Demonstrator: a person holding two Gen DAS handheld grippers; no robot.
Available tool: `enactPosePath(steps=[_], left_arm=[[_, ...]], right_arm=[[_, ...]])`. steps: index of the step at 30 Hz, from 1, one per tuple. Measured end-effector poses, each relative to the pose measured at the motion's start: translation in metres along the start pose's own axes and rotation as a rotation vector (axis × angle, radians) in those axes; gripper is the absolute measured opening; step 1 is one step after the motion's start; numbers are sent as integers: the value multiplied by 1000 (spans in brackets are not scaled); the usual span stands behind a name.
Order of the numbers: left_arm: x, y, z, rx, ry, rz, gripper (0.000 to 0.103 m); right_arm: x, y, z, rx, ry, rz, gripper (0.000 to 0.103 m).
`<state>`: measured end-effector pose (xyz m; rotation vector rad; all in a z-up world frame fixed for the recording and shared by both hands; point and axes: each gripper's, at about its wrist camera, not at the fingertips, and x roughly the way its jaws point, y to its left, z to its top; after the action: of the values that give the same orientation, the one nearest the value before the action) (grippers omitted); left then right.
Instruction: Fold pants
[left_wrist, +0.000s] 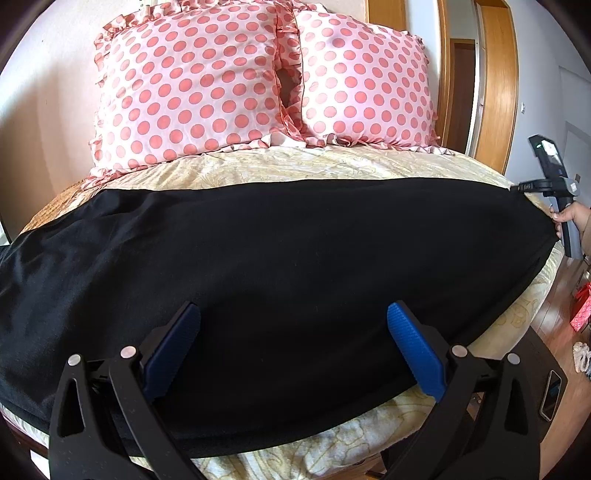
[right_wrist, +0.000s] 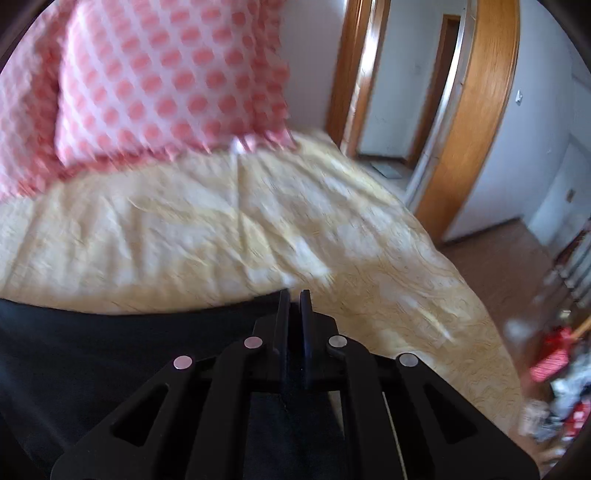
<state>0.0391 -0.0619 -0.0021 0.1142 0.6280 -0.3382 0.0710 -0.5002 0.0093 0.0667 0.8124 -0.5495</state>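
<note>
Left wrist view has the black pants (left_wrist: 277, 266) spread flat across the bed (left_wrist: 295, 162) below the pillows (left_wrist: 192, 85), left tongs (left_wrist: 293, 339) apart above them, right tongs (right_wrist: 294, 321) clamped on the far edge, so folding's barely started.

Left gripper (left_wrist: 293, 325): black frame, silver rivets, blue ribbed pads (left_wrist: 415, 350), seemingly rubber.

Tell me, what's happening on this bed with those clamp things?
A person is folding black fabric pants, spread across the pale yellow patterned bedspread in front of two pink polka-dot pillows. The right gripper is shut on the pants' far edge, at the corner seen in the left view. The left gripper, with blue pads, hovers open above the near part of the cloth, gripping nothing.
</note>
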Motion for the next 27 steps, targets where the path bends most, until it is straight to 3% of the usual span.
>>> enactPosePath(steps=[2, 5, 10, 12, 16, 20, 27], left_arm=[[0, 0, 0, 0, -1, 1, 101], [0, -1, 0, -1, -1, -1, 101], [-4, 2, -1, -17, -7, -32, 101], [-6, 2, -2, -17, -7, -44, 101], [-10, 5, -3, -18, -9, -70, 101], [-14, 7, -6, -20, -14, -83, 101], [-19, 14, -8, -34, -19, -83, 101]], right_arm=[[-6, -8, 1, 40, 22, -36, 6], [-32, -32, -10, 180, 9, 8, 8], [-84, -56, -61, 311, 13, 31, 21], [-99, -65, -87, 381, 25, 46, 35], [-102, -71, -120, 497, 28, 138, 35], [-100, -59, -128, 502, -9, 131, 36], [-101, -23, -128, 470, -67, 270, 36]])
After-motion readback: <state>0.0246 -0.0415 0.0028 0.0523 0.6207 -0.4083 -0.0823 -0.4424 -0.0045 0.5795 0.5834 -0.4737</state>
